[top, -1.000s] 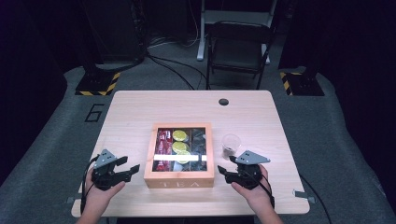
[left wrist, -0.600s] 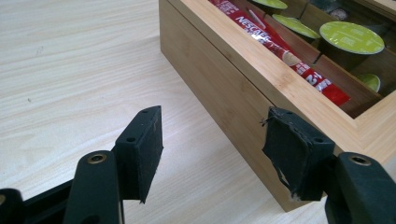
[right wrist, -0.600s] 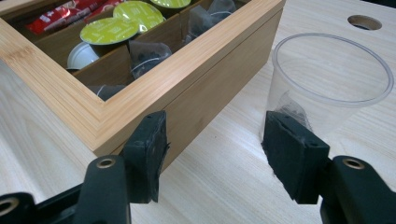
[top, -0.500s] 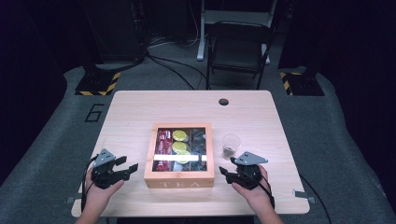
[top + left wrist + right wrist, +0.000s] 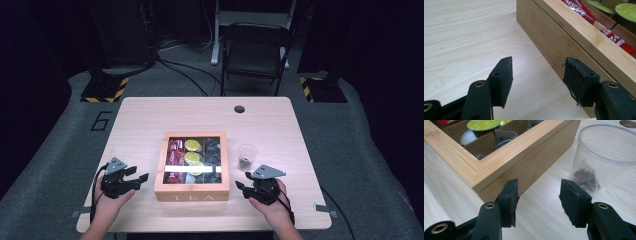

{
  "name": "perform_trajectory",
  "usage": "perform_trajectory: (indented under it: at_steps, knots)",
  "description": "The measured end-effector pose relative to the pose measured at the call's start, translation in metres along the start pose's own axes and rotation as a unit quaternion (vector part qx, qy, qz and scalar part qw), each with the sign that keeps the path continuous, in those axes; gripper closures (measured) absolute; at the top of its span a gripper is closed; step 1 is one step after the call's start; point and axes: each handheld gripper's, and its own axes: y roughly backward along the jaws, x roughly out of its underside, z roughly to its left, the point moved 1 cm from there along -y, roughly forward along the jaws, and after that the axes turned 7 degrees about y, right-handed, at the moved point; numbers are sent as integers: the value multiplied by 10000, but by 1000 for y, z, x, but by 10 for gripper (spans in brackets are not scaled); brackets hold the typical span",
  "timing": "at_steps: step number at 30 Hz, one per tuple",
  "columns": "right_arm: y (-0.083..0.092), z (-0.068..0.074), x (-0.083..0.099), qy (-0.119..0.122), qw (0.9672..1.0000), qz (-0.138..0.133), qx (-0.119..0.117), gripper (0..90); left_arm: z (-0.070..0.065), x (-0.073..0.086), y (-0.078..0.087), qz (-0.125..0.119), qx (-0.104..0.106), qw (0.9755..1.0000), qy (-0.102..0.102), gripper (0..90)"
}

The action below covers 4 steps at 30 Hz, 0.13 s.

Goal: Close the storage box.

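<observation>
Two grippers rest near the bench's front edge, flanking the tea box (image 5: 192, 165): the left gripper (image 5: 134, 179) beside its left wall, the right gripper (image 5: 242, 186) off its front right corner, both with jaws spread and holding nothing. The cup (image 5: 247, 156), a tea bag inside, stands just right of the box toward the bench's right edge. It lies just ahead of the right jaws, so that hand looks better placed.

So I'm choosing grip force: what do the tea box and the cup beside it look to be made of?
The tea box looks like pale bamboo or wood, smooth, with visible grain and strip lines. The cup appears to be thin clear plastic: you see through its wall to the dark tea bag inside.
</observation>
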Motion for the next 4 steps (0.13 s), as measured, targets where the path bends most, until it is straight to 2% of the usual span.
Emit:
perform_trajectory:
  at_steps: [4]
  knots:
    - [2, -1, 1, -28, 10000, -28, -19, 492, -2, -3, -2, -3, 28, 10000, -51, 419]
